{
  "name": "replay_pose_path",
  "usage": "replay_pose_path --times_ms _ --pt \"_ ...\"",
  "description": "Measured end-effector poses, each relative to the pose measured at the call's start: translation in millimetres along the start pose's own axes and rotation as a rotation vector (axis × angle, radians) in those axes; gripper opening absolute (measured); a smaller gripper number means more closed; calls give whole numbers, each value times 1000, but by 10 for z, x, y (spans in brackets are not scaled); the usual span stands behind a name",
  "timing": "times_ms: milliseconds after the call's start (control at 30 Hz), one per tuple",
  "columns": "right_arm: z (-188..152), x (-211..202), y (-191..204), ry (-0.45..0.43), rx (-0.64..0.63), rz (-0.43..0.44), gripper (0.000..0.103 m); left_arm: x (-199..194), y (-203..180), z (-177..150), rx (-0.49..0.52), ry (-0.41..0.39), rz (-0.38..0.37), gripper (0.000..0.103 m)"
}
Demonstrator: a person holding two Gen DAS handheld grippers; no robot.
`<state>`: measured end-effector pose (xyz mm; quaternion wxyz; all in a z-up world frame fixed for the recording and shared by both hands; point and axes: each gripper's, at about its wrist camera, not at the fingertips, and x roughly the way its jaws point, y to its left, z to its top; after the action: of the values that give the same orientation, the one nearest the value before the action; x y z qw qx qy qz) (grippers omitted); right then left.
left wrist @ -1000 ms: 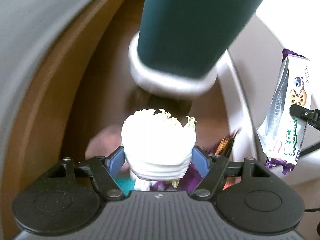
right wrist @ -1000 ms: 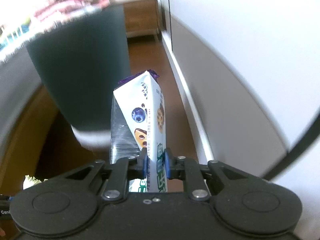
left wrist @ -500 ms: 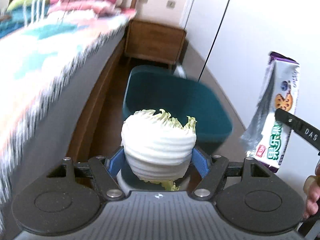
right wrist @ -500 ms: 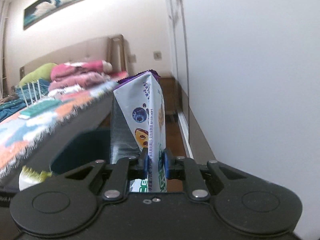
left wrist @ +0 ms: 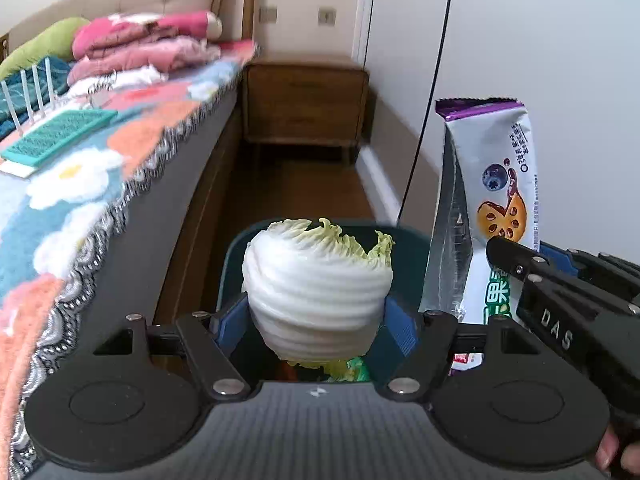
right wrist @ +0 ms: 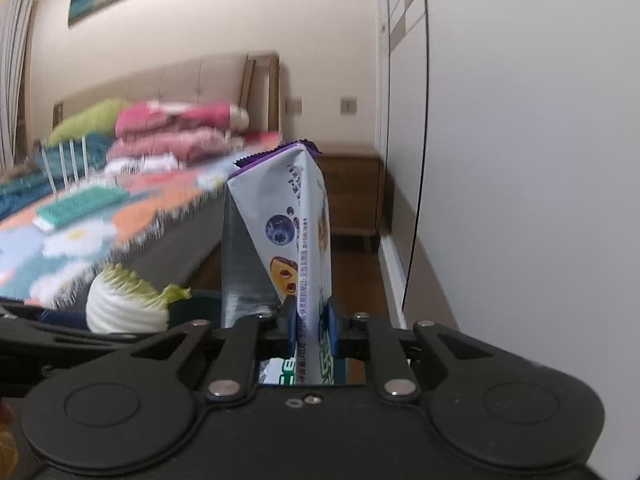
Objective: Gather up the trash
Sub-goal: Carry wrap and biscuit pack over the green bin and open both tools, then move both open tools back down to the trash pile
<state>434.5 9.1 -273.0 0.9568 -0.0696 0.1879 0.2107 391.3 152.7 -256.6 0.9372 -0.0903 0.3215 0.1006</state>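
Two grippers, each holding one piece of trash, over one dark green bin (left wrist: pixel 236 264).
Left gripper (left wrist: pixel 316 316) clamps a ribbed white cabbage (left wrist: pixel 316 292) above the bin; to its right, right gripper (right wrist: pixel 313 322) pinches narrowly one glossy wrapper (right wrist: pixel 288 232), upright.

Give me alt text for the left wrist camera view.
The left gripper clamps a cabbage above a dark teal bin. At right, the right gripper holds a snack wrapper upright. A bed runs along the left, a nightstand behind.
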Motion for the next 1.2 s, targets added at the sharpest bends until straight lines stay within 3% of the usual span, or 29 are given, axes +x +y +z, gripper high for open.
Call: replay_pose_path --times_ms 333,500,667,933,1200 --pt "-308 338 110 109 -42 5 14 543 1 -194 40 140 26 72" --pt "-338 418 115 177 -45 -1 23 710 -7 -294 80 212 32 72" --pt "-357 415 113 197 -35 11 29 753 -115 -385 167 196 60 73" --pt "-325 270 55 154 -6 44 50 684 -115 -471 156 159 30 76" --pt "-329 -123 -117 80 51 62 53 369 -86 -511 118 65 -43 79"
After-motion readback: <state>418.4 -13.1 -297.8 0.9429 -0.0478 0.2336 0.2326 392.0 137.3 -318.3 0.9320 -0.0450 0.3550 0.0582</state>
